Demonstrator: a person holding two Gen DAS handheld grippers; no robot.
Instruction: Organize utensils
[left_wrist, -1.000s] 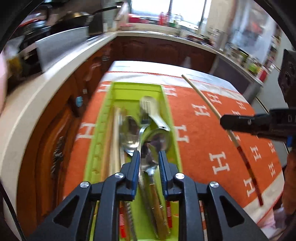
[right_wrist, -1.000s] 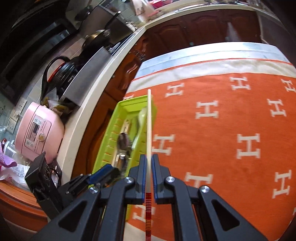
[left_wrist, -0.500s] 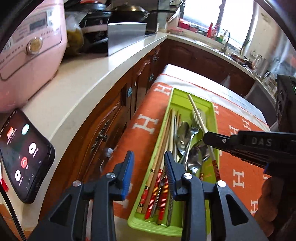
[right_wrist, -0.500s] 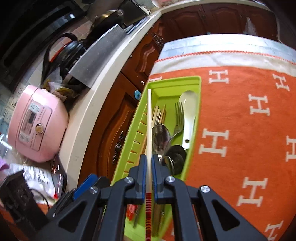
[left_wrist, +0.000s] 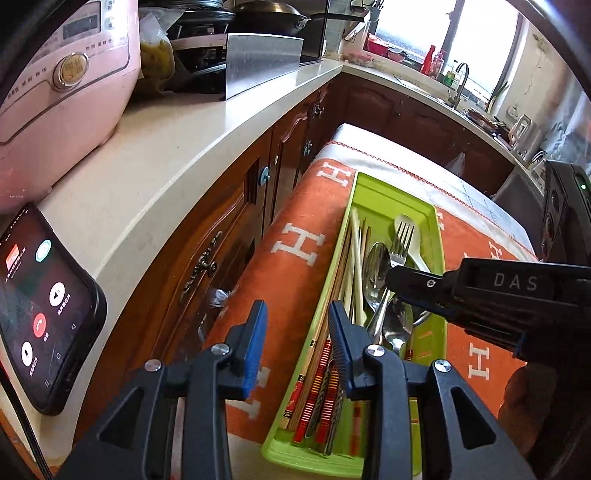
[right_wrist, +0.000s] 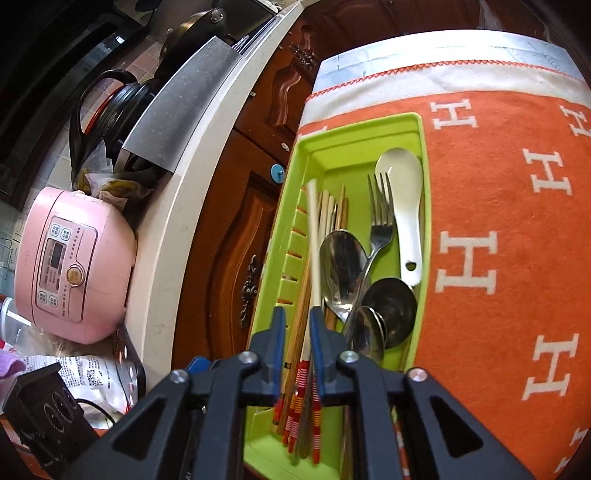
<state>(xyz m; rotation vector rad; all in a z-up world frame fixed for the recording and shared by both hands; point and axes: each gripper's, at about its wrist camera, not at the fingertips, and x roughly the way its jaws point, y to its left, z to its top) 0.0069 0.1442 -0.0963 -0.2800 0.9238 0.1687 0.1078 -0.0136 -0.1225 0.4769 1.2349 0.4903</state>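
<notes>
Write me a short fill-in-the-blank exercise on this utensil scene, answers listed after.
1. The utensils lie in a tray coloured ____.
2. The white spoon lies right beside a metal ____.
3. The cloth under the tray is orange and printed with the letter ____.
4. The rice cooker on the counter is coloured ____.

Answers: green; fork; H; pink

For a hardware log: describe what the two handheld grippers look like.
Both are black plastic with triangular cut-outs, silver pivot bolts and ribbed blue finger pads. The left gripper shows this close up; the right gripper matches, and its side reads "DAS" in the left view.
</notes>
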